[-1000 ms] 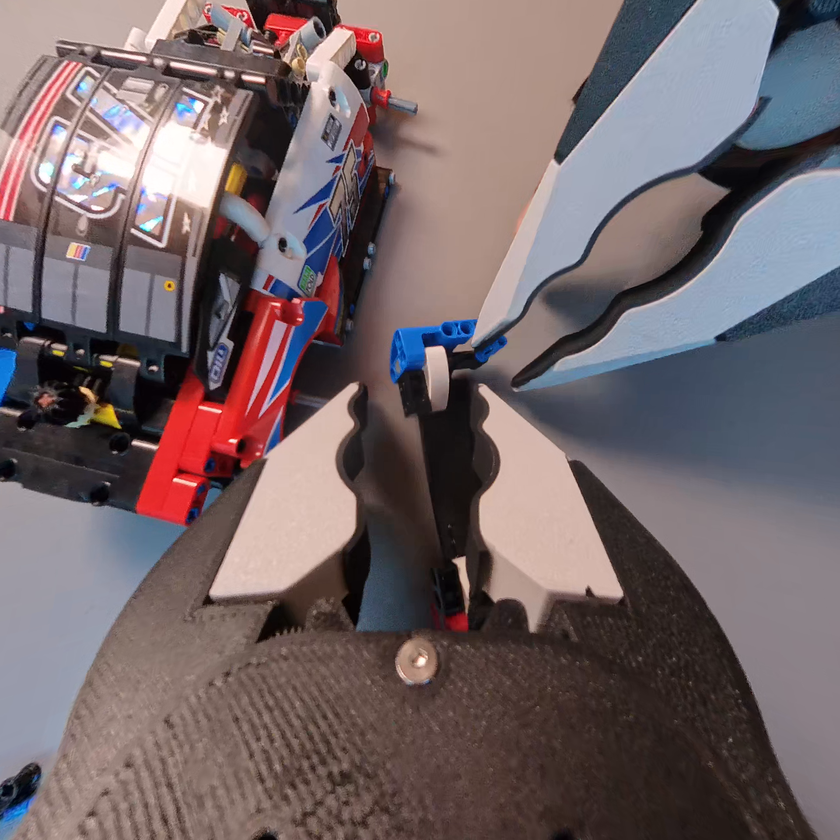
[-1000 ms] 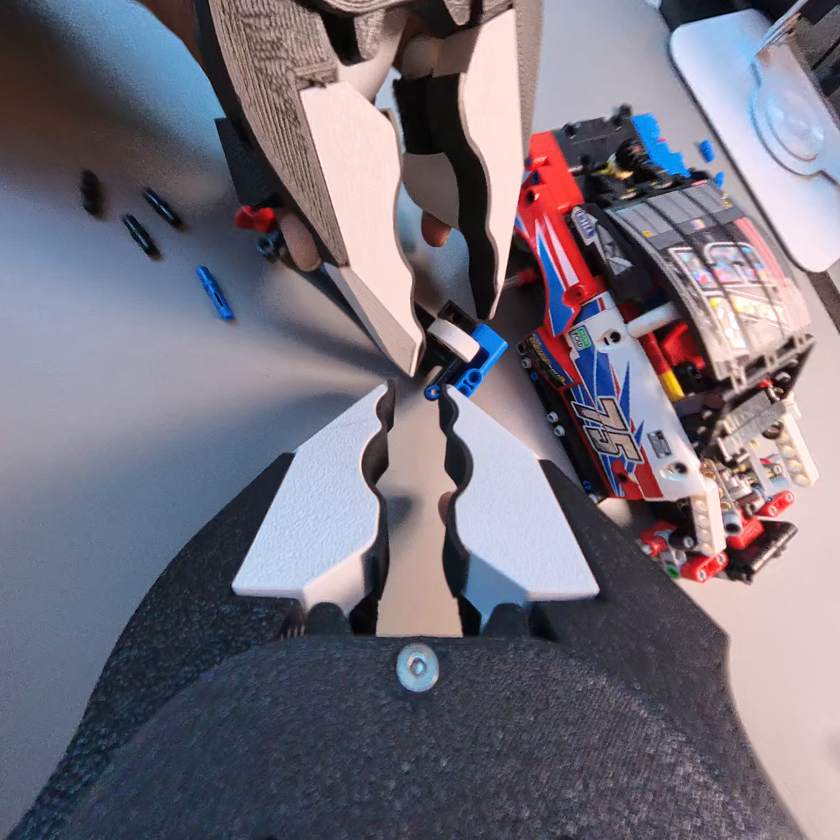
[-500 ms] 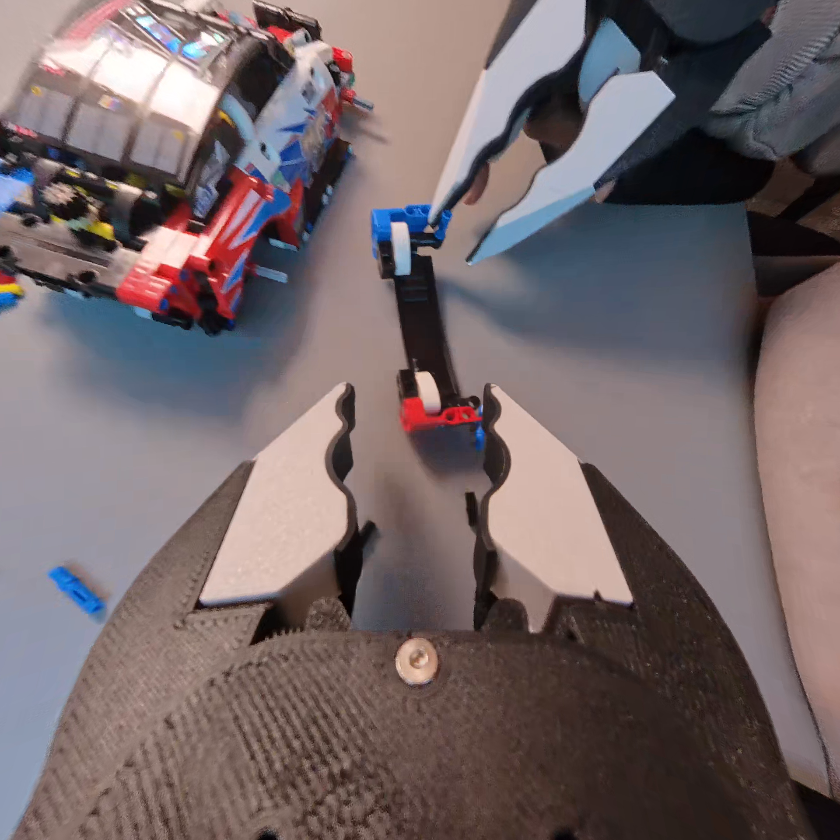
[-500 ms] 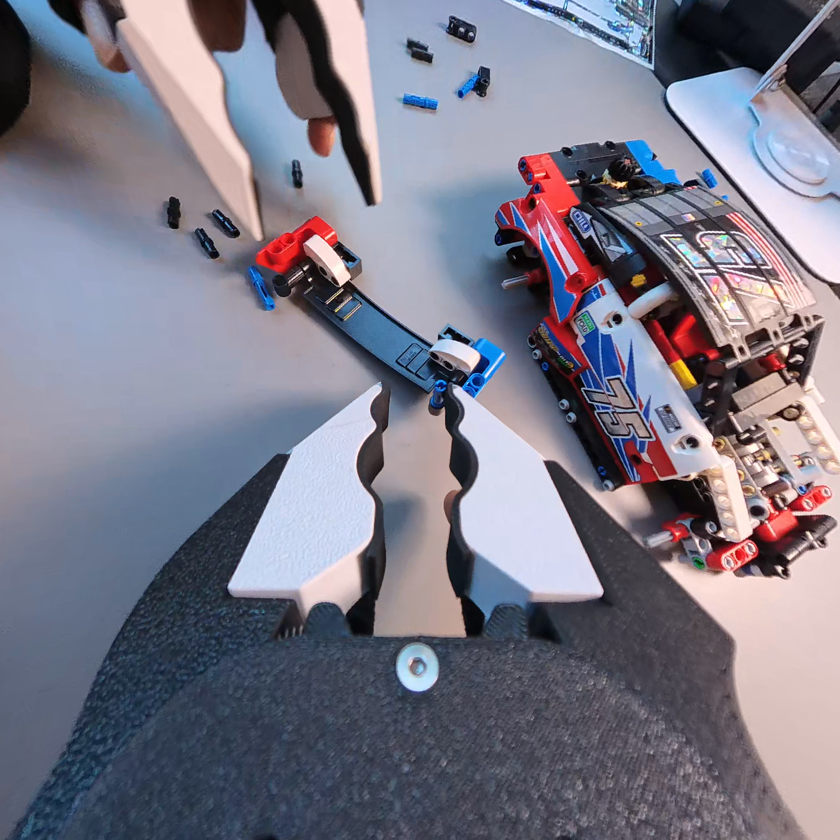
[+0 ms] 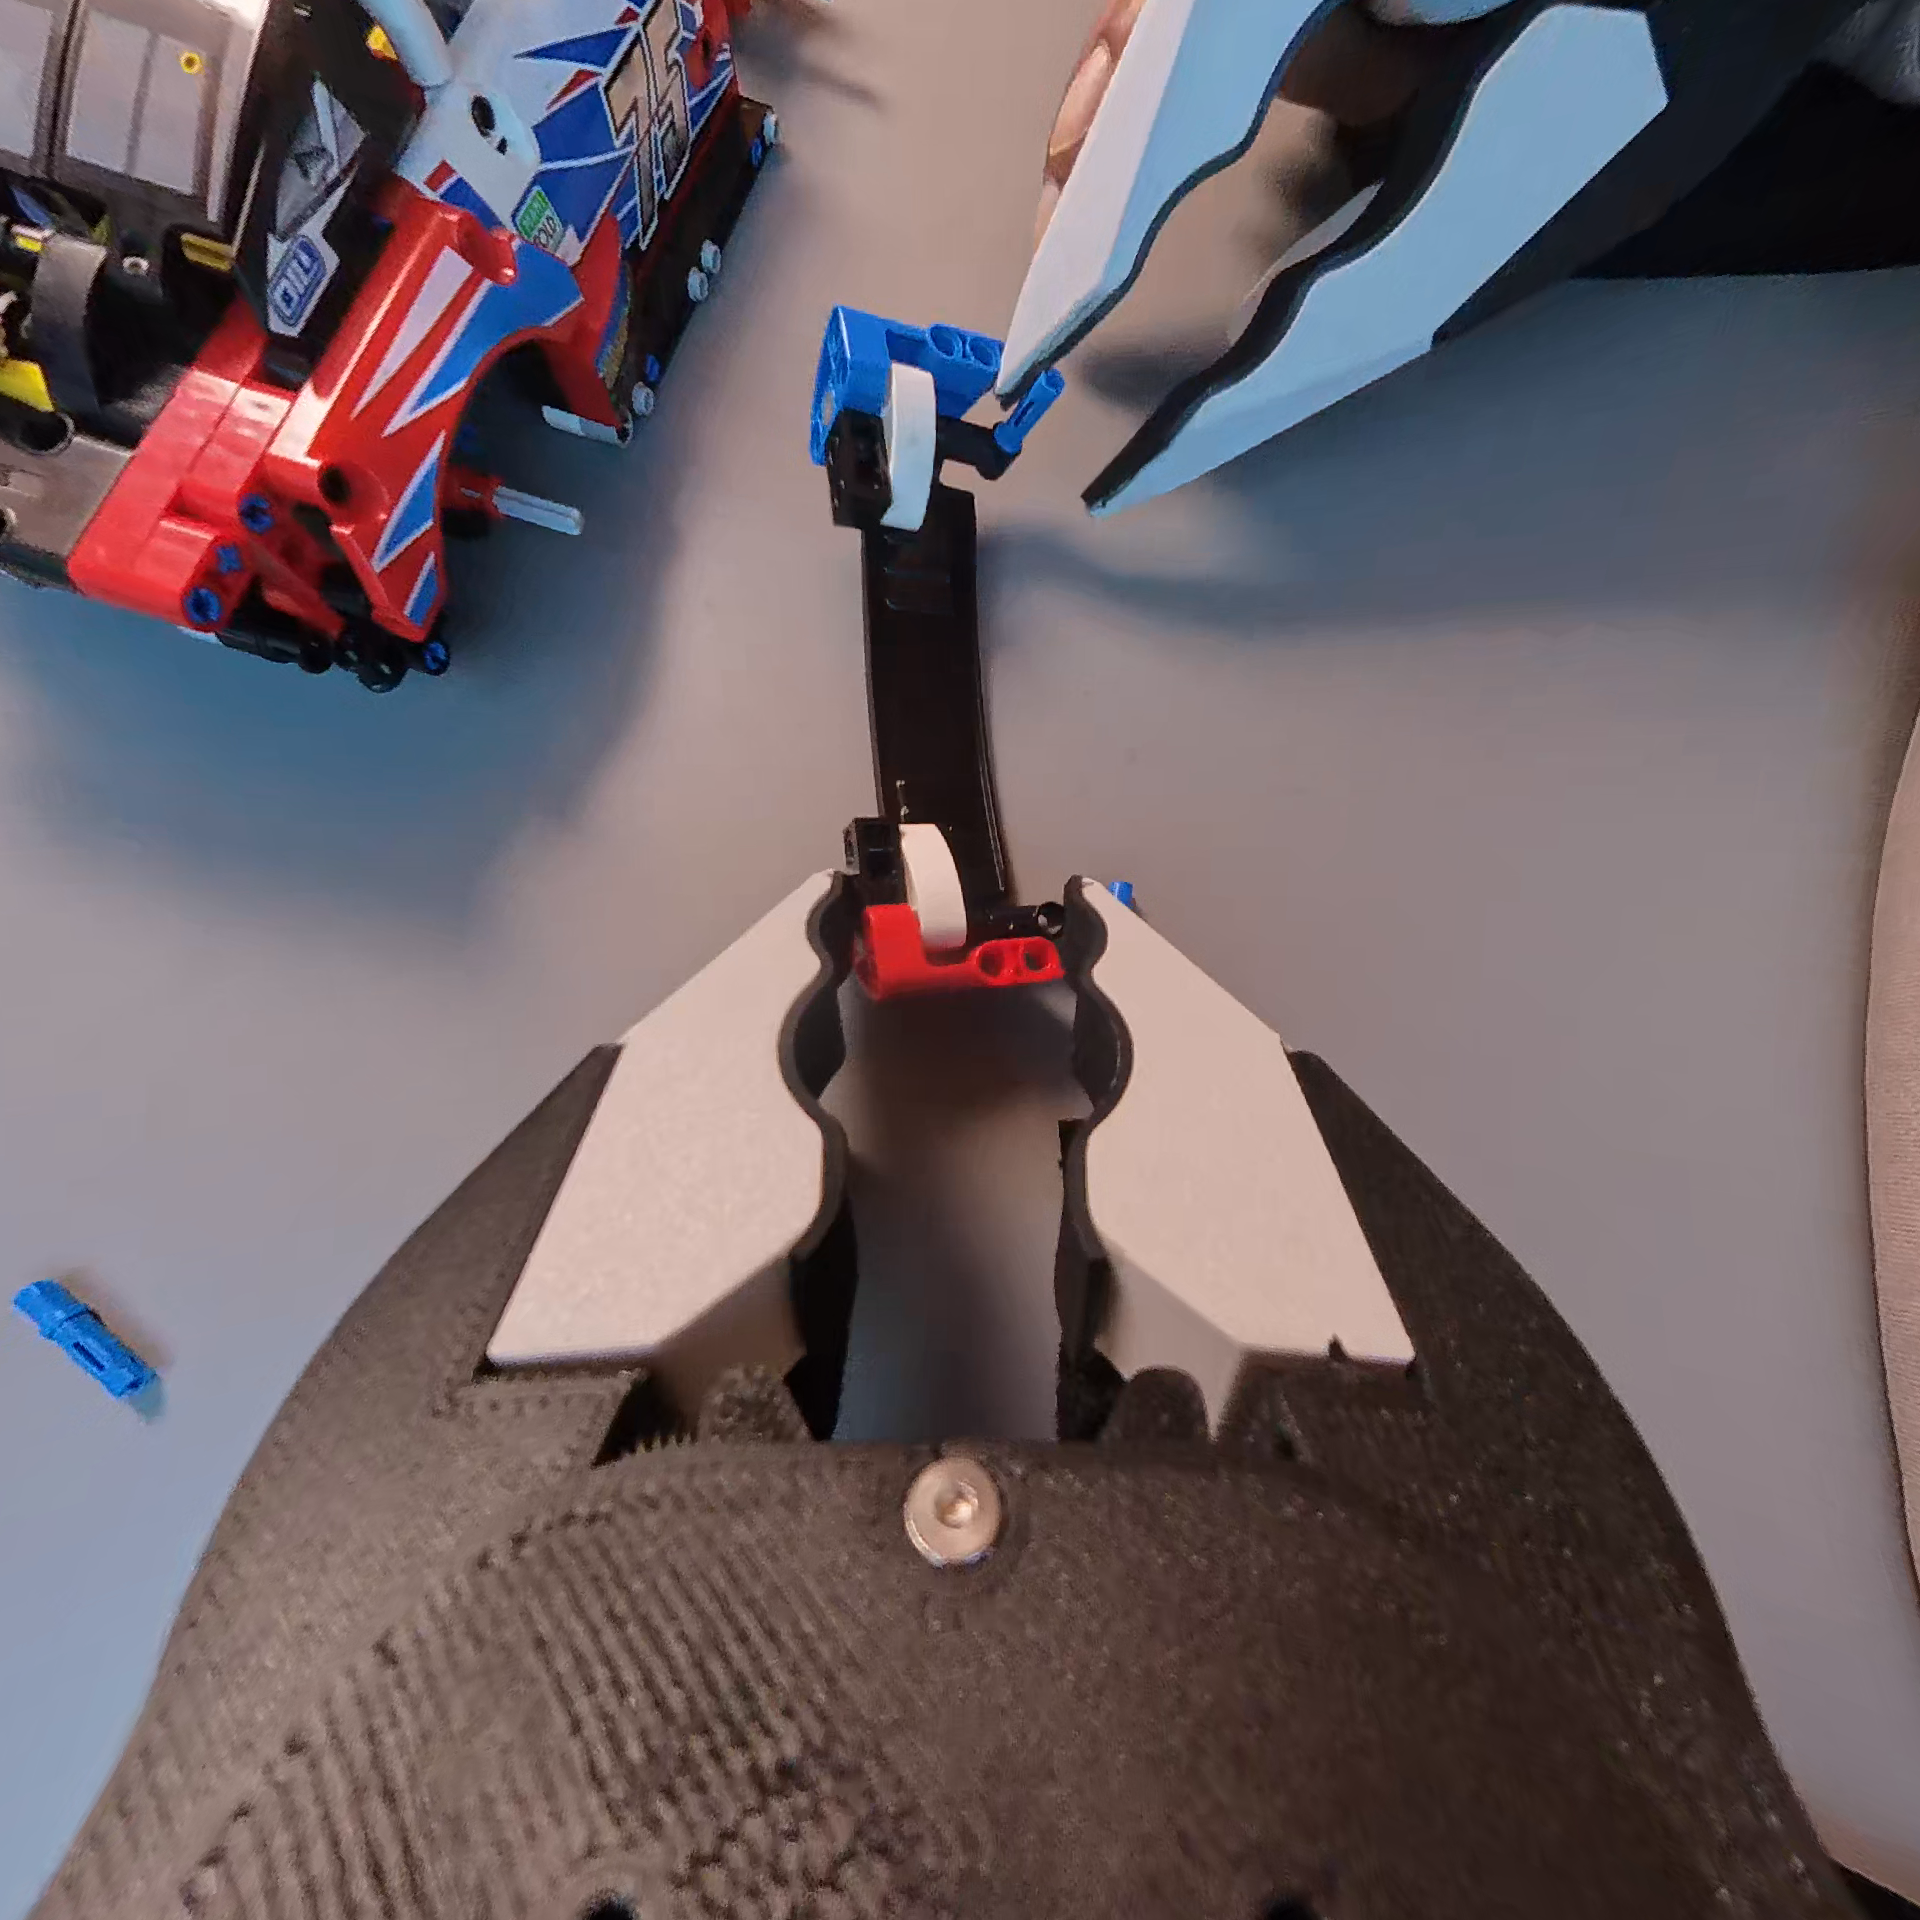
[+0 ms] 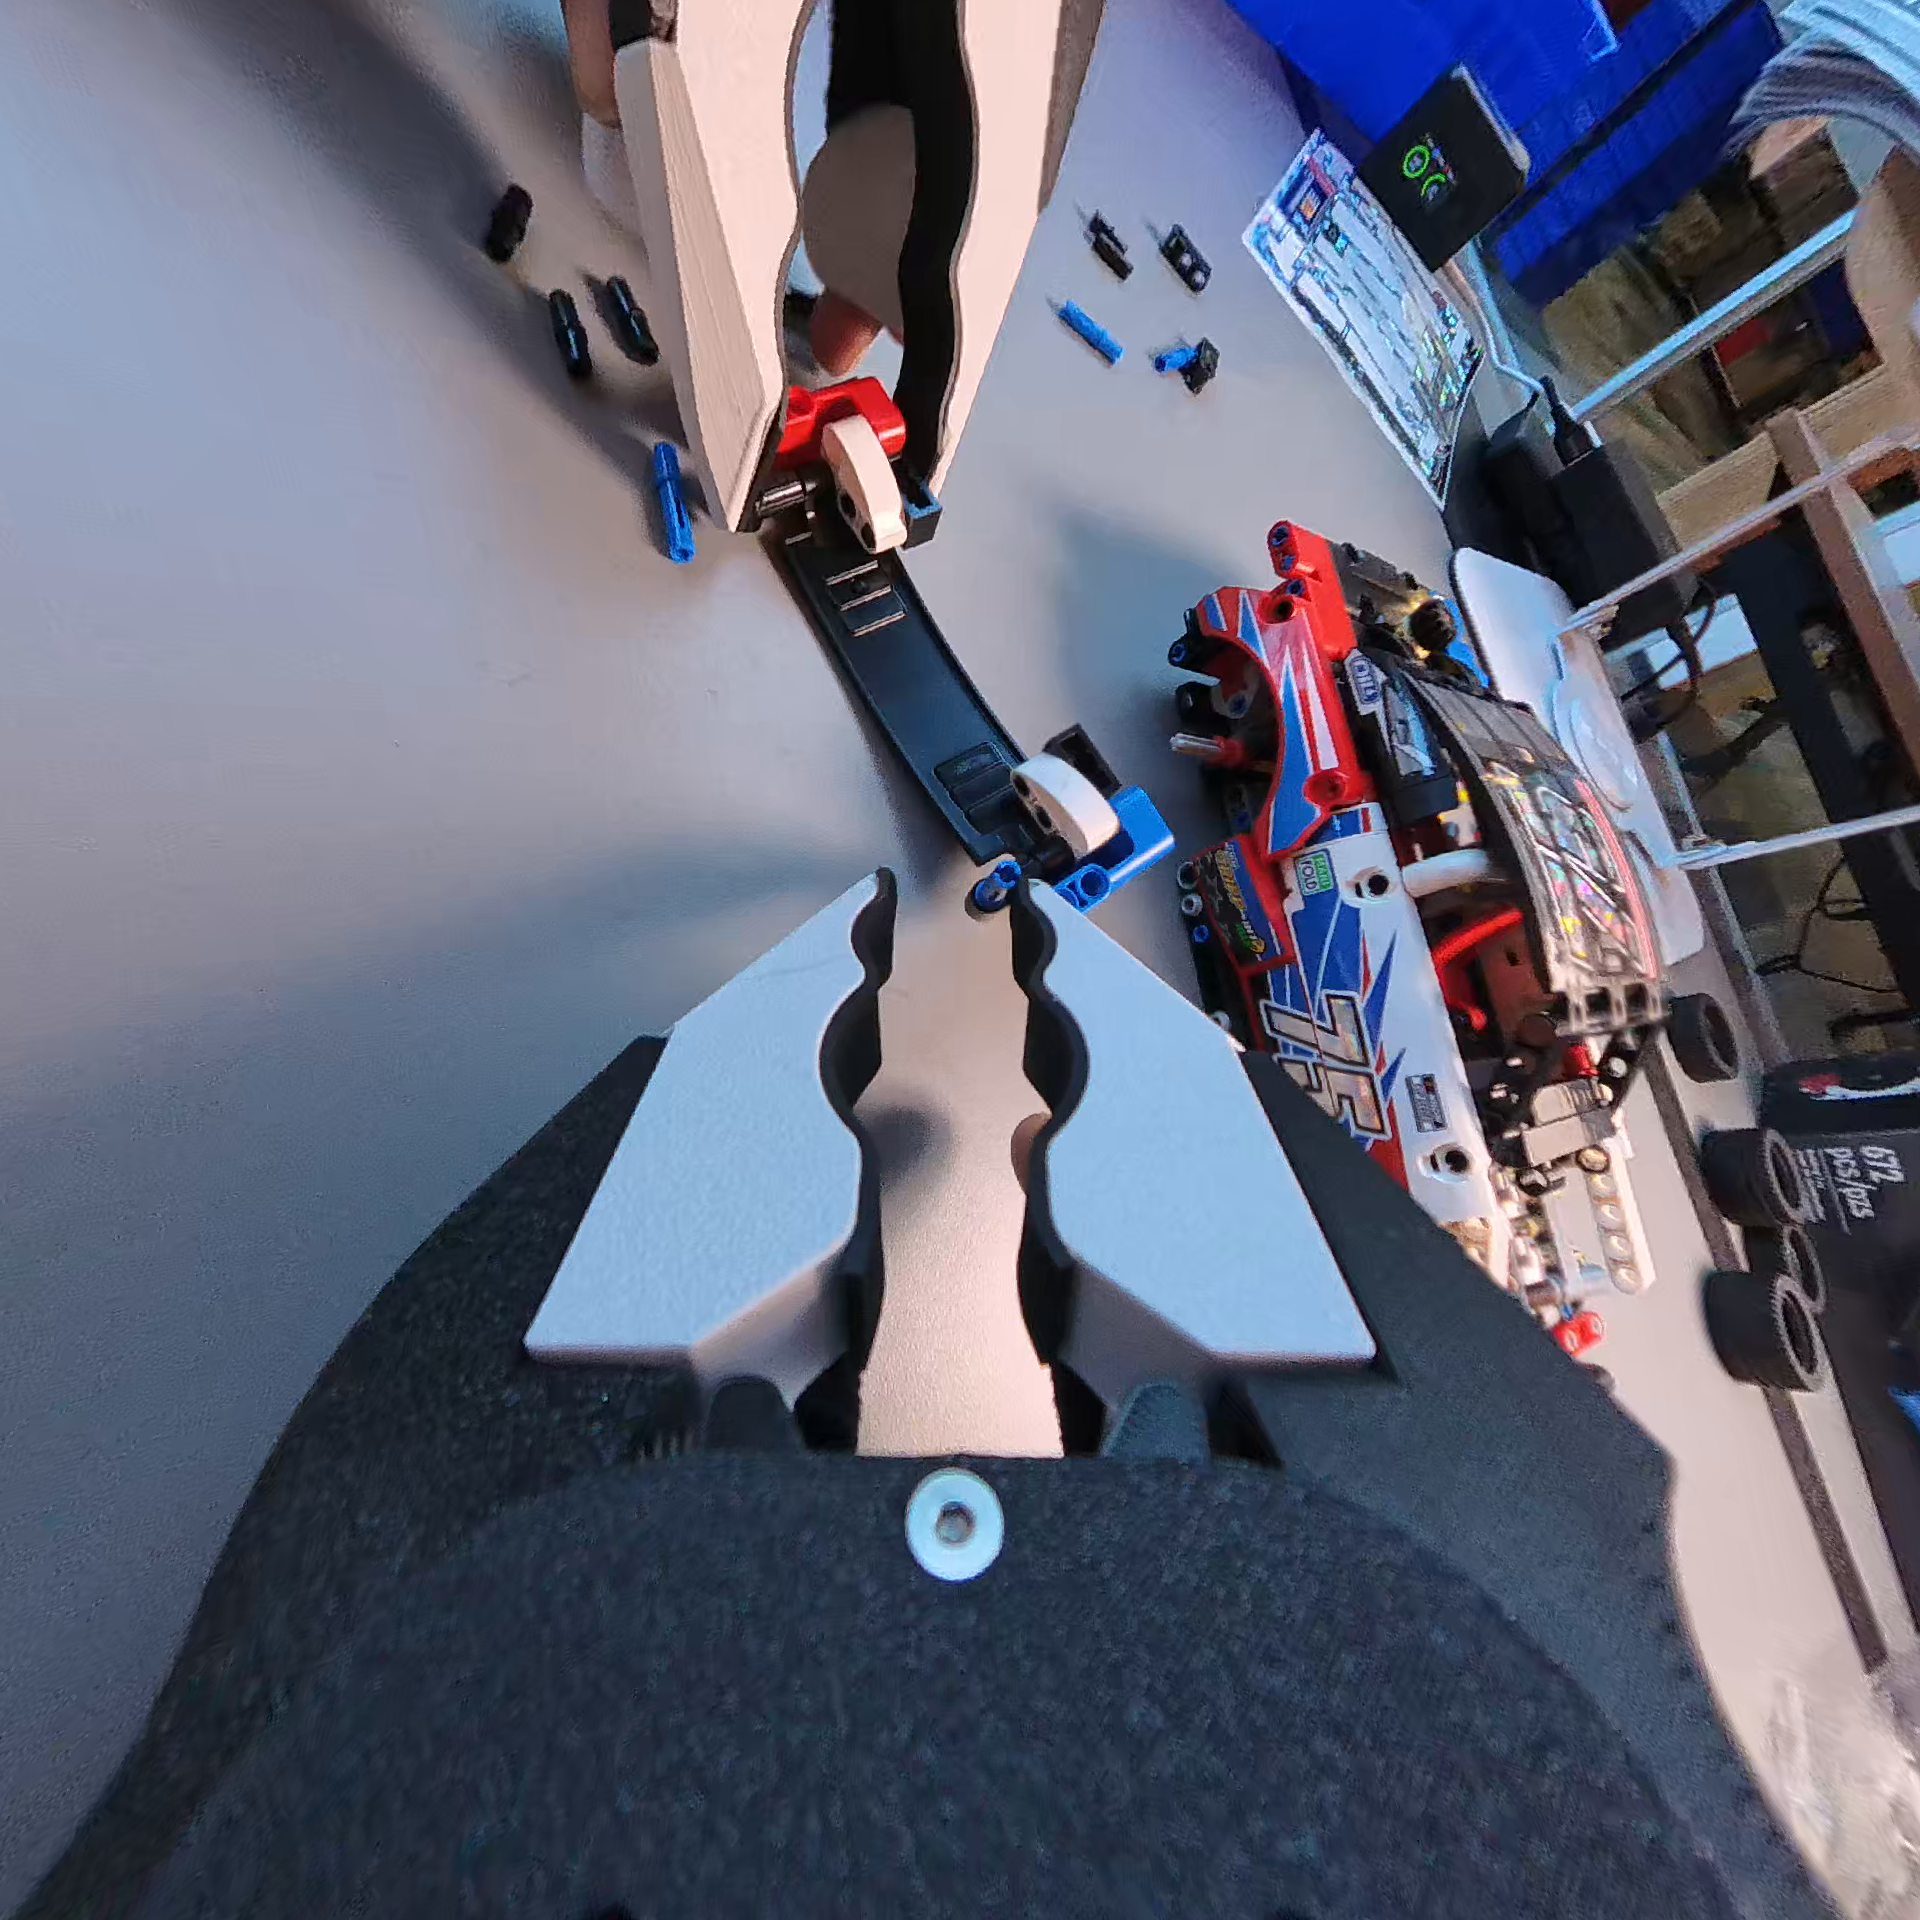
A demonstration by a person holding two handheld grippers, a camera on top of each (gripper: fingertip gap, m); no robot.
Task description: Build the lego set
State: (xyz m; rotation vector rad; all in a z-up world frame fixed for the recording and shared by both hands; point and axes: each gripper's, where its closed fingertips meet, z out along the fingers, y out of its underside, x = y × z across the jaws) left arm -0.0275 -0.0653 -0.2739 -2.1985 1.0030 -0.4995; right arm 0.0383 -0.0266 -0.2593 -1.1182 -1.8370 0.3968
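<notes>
The curved black panel (image 5: 928, 665) lay flat on the grey bench (image 5: 1455, 831), its long axis running between the two tongs: red end between the parted left tongs (image 5: 951, 894), blue end at the right tongs (image 6: 951, 883), which stood apart. The red, white and blue race car (image 6: 1382, 935) sat just beside the blue end, stickered with a number. Loose blue and black pins (image 6: 670, 499) and spare tyres (image 6: 1756, 1320) lay around
</notes>
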